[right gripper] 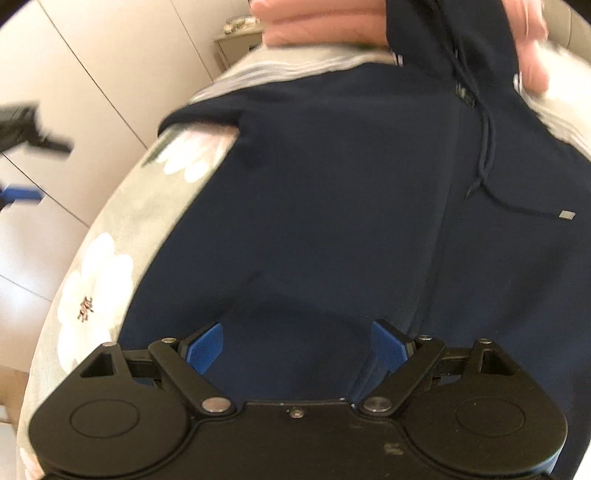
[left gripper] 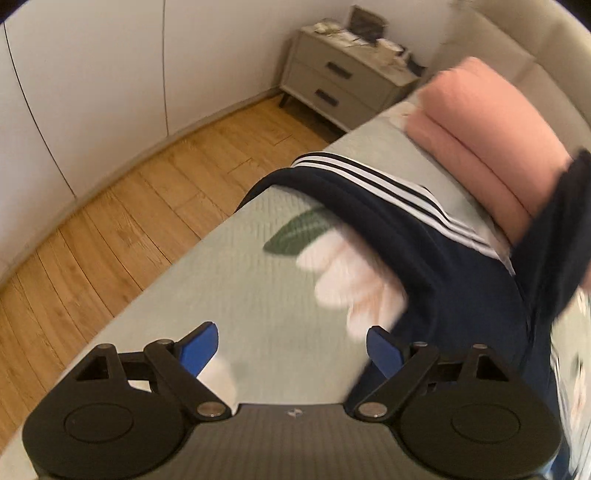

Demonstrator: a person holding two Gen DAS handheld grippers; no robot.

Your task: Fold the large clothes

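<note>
Right gripper over the hoodie body, left gripper off to its side above bare bedspread.

I see my right gripper (right gripper: pixel 297 345) spread wide, pinching nothing, just above the navy hoodie (right gripper: pixel 332 206), whose long axis runs away from me toward the pink blanket (right gripper: pixel 317 26). My left gripper (left gripper: pixel 291 349) is also spread and empty; the striped sleeve (left gripper: pixel 369 181) lies ahead and to its right, so I judge the left nearer that sleeve.

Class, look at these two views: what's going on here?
A person with two handheld grippers is folding a navy hoodie spread on a floral bedspread. The left gripper hangs open over bare bedspread beside the striped sleeve. The right gripper is open above the hoodie. Neither grips cloth.
</note>
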